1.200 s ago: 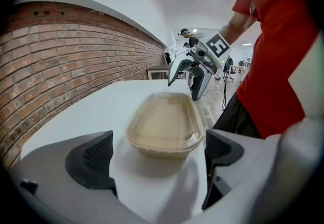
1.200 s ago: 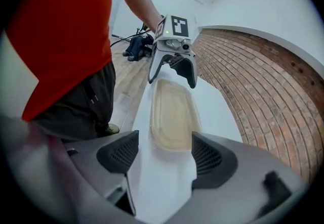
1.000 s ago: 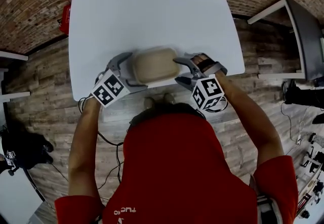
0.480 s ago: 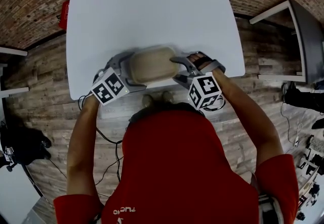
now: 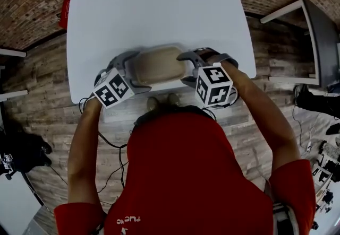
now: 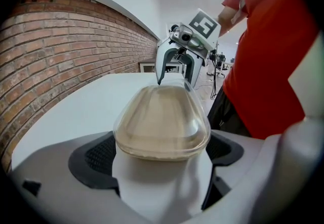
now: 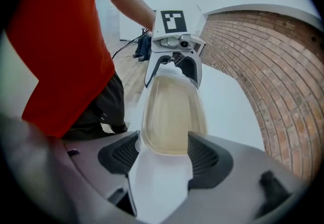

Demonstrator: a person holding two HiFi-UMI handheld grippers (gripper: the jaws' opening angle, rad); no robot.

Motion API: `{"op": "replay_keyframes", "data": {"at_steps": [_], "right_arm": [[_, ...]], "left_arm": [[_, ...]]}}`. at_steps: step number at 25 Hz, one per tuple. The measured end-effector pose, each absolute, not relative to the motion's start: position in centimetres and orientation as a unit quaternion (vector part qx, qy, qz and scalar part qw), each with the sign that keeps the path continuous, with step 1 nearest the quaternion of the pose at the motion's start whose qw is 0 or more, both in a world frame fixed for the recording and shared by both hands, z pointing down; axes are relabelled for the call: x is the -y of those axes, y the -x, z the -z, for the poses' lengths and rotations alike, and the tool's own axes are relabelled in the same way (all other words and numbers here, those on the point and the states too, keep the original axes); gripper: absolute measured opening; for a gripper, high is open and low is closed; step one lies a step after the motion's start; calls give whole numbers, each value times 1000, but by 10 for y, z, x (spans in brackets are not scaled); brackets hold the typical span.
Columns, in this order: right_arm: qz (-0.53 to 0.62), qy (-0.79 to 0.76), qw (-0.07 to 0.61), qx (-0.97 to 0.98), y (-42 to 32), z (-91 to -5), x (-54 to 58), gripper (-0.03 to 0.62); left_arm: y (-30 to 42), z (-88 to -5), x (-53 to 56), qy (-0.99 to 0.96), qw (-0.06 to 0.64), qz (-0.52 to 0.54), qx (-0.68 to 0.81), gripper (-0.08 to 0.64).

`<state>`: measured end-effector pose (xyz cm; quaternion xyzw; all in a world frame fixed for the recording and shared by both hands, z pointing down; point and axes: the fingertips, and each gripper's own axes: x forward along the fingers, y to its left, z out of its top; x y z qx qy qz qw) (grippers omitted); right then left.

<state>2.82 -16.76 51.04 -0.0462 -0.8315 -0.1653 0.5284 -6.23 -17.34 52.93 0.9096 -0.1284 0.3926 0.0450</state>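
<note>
Container (image 5: 158,64), oblong, clear glossy plastic, lidded, beige fill, on matte white table (image 5: 154,11); left gripper (image 5: 133,72) and right gripper (image 5: 184,69) jaws apart, straddling its ends.

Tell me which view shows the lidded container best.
Left gripper view: the container fills the centre, clear lid and rim plain. Right gripper view shows it lengthwise, narrower. Head view shows it small, ends covered.

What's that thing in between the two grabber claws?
A beige container with a clear lid lies between the left gripper and right gripper, on the white table; the head view shows it.
</note>
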Motion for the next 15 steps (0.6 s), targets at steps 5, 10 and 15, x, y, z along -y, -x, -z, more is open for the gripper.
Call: {"op": "replay_keyframes", "data": {"at_steps": [5,10,15], "right_arm": [[215,-11,508,834,-21,-512,171,293],[255,-29,492,832,4,-509,160,293],[288,-31,498,818,27,-517,159,292]], "left_arm": [[62,-527,176,-915,57,-377,134,543],[62,-526,177,-916,61,-372,138,543],[60,-528,180,-915,61,-373,141,543]]}}
